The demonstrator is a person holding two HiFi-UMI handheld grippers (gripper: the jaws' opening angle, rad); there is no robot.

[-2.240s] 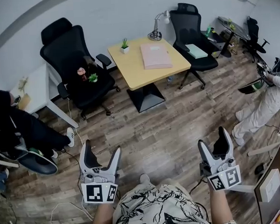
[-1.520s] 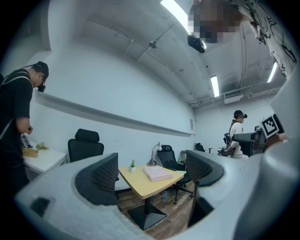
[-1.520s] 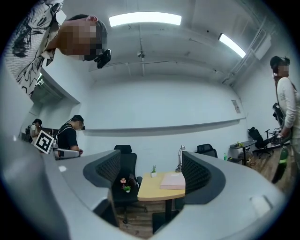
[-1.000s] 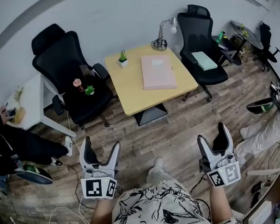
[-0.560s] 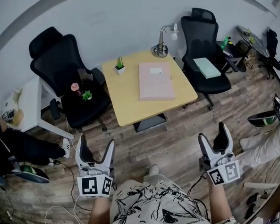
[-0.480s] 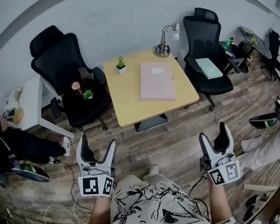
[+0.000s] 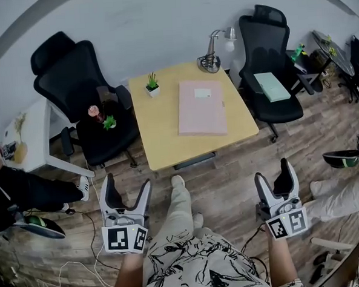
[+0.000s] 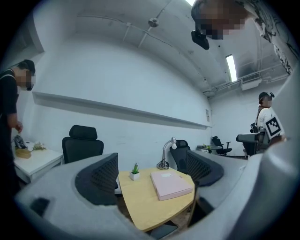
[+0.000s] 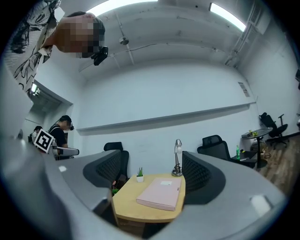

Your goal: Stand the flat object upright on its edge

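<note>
The flat pink rectangular folder-like object (image 7: 201, 107) lies face down on the right half of the light wooden table (image 7: 158, 138), its long sides running near to far, with a small white label near its far end. Nothing touches it. On the table's far left stands a small green plant in a white pot (image 7: 152, 85); at the far right edge, a silver desk lamp (image 7: 213, 51). A black office chair (image 7: 76, 91) sits left of the table and another (image 7: 273, 43) to its right.

Compared with a moment ago, the table sits nearer and more centred, and the person's pale-trousered leg (image 7: 180, 200) is now stepping toward it. The approach looks under way, but the pink object is well out of reach.

The left gripper (image 7: 127, 185) and right gripper (image 7: 272, 173) are held low on the near side, both with jaws spread wide and nothing between them; each gripper view frames the pink object in the gap.
</note>
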